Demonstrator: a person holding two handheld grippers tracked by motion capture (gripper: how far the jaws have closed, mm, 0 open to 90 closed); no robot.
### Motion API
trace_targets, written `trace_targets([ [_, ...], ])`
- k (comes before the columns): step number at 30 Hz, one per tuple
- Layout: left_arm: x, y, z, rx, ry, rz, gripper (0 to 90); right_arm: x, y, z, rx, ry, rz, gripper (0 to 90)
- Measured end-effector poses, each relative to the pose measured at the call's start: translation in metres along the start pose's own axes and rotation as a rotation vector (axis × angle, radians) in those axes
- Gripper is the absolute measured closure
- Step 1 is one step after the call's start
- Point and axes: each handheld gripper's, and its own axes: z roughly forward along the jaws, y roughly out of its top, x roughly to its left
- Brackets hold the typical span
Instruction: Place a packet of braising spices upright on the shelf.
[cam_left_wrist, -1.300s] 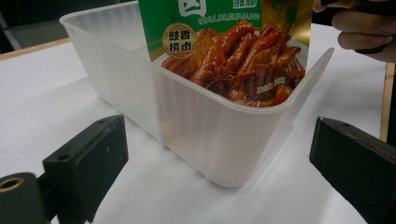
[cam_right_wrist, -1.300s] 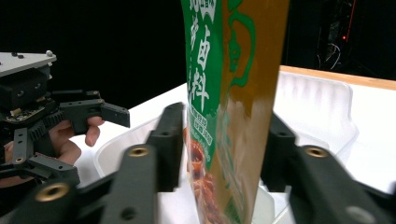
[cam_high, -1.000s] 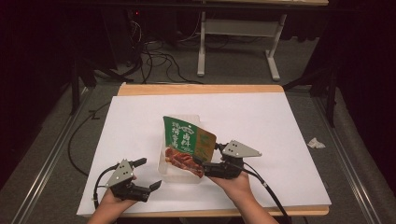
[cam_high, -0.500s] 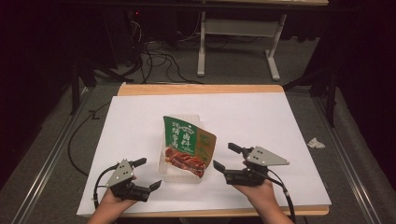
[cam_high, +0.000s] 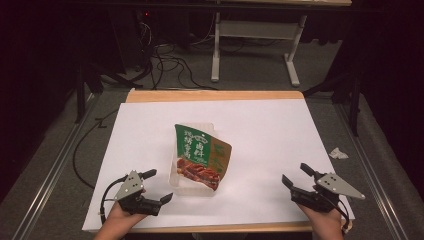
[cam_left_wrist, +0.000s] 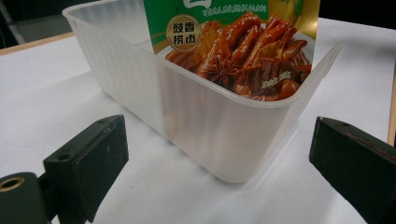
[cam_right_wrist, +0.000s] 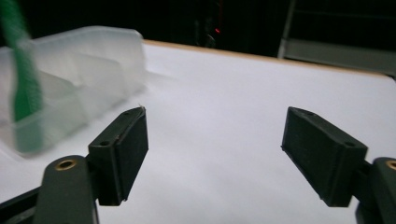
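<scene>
right tool (cam_high: 296, 177) jaws wide, empty, apart from snack pouch (cam_high: 201, 156), left tool (cam_high: 159, 186) wide, empty

1. Snack pouch (cam_high: 201, 156): green top, printed with braised food, sealed, standing tilted inside the tub.
2. Translucent plastic tub (cam_left_wrist: 205, 116): ribbed walls, upright, open-topped, resting near the middle of the white table sheet (cam_high: 260, 130).

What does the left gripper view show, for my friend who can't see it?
A clear plastic tub sits on the white table, holding a food packet pictured with glossy brown meat. The left gripper points at it, black jaws open, one each side, not touching.
</scene>
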Motion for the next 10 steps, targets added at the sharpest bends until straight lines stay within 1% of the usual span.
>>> trace_targets([
  [1,0.0004,-0.0004,0.0023,0.004,-0.003,-0.003,5.2,-0.009,-0.0038,-0.0003,0.022,-0.015,0.024,23.4],
  [2,0.0004,-0.0006,0.0034,0.009,-0.004,-0.002,5.2,-0.0119,-0.0045,0.0009,0.02,-0.026,0.028,23.7],
  [3,0.0,-0.0007,0.0046,0.011,-0.004,-0.006,5.2,-0.0136,-0.005,0.0021,0.015,-0.028,0.042,24.2],
  [5,-0.0006,-0.0005,0.006,0.014,-0.005,-0.005,5.2,-0.0154,-0.0055,0.005,0.012,-0.015,0.062,24.4],
  [8,-0.0018,-0.0001,0.0068,0.017,-0.005,0.0,5.2,-0.0147,-0.0068,0.0066,0.023,-0.012,0.038,25.0],
  [9,-0.0018,-0.0001,0.0067,0.016,-0.005,-0.001,5.2,-0.0151,-0.0074,0.0064,0.023,-0.013,0.038,25.1],
  [10,-0.0018,-0.0001,0.0067,0.016,-0.005,-0.001,5.2,-0.016,-0.008,0.0057,0.021,-0.011,0.049,25.2],
])
